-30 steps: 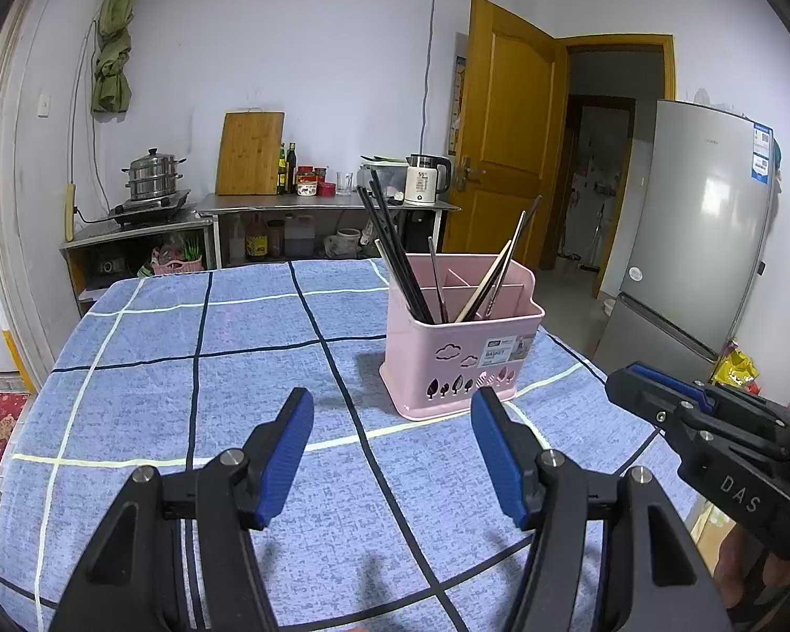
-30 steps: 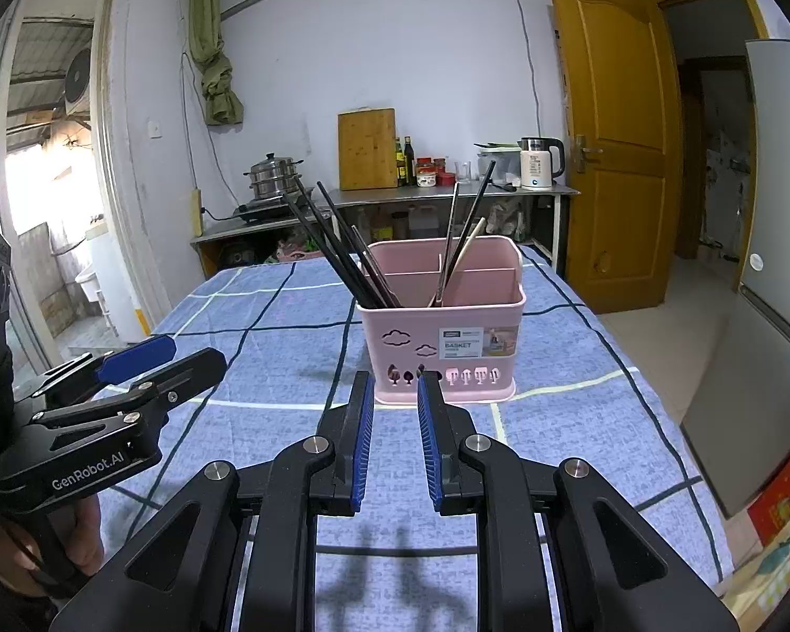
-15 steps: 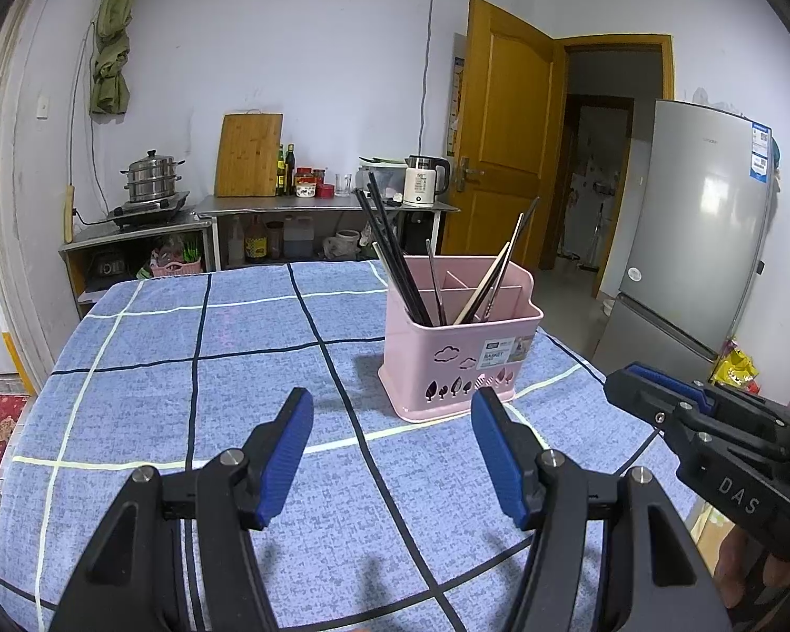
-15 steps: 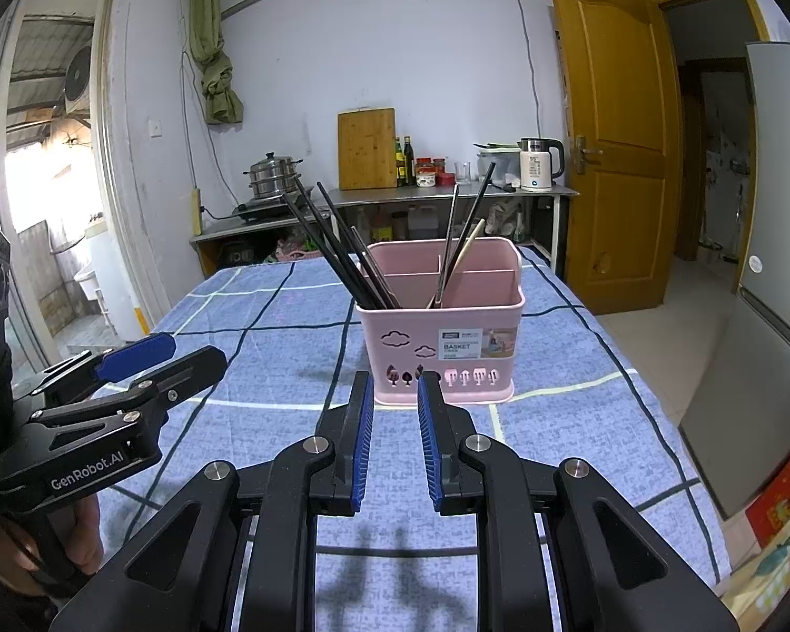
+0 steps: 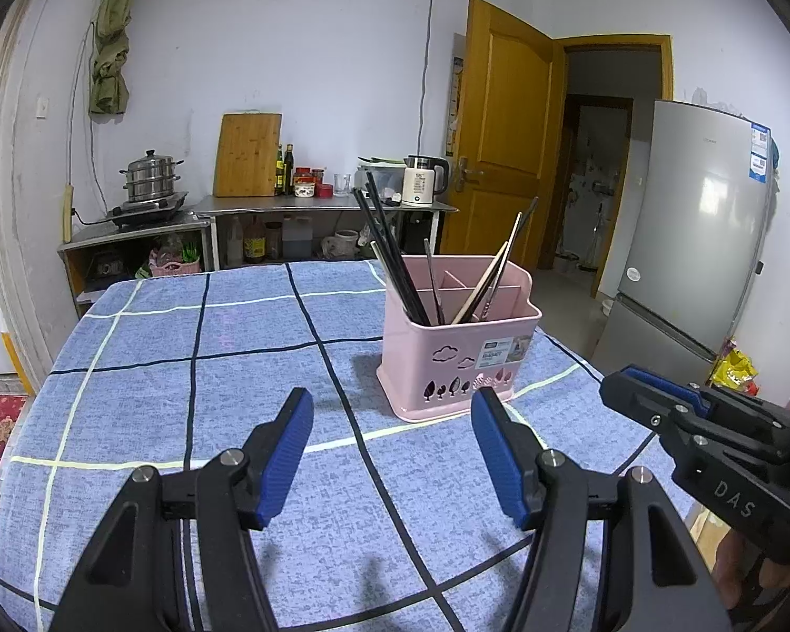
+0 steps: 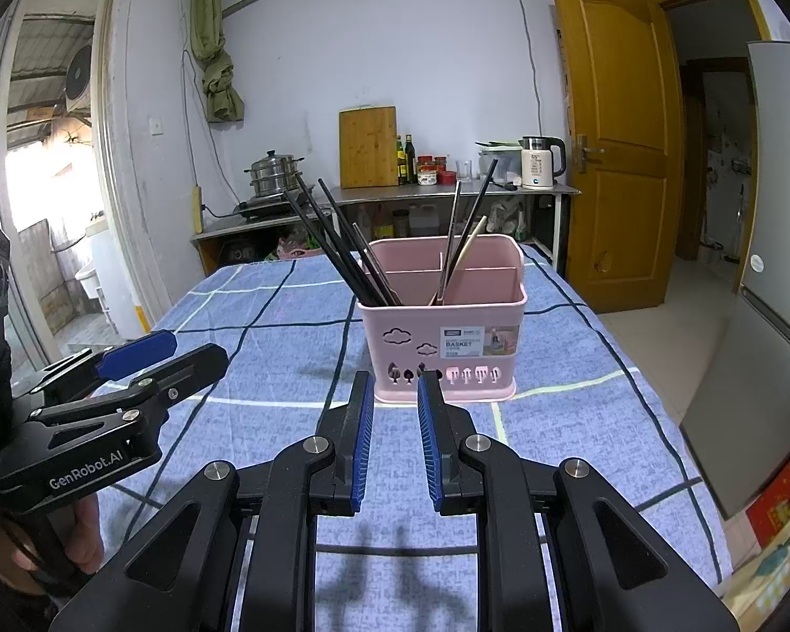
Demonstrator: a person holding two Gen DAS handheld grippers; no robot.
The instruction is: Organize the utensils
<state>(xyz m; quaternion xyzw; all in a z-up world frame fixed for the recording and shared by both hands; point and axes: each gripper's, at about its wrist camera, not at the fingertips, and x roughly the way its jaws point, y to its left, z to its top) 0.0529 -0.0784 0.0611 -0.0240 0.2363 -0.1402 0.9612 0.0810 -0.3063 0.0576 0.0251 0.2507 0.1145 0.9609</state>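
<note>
Holding chopsticks (image 6: 342,247), the pink basket (image 6: 442,337) faces both empty, parted grippers.

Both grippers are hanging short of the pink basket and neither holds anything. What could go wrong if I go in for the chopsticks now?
1. The black chopsticks lean far out over the rim of the pink basket; pulling them sideways could tip the basket.
2. The basket stands near the table's right edge, so a push might slide it off.
3. The right gripper is only narrowly open and could knock the sticks; the left gripper is wider.
</note>
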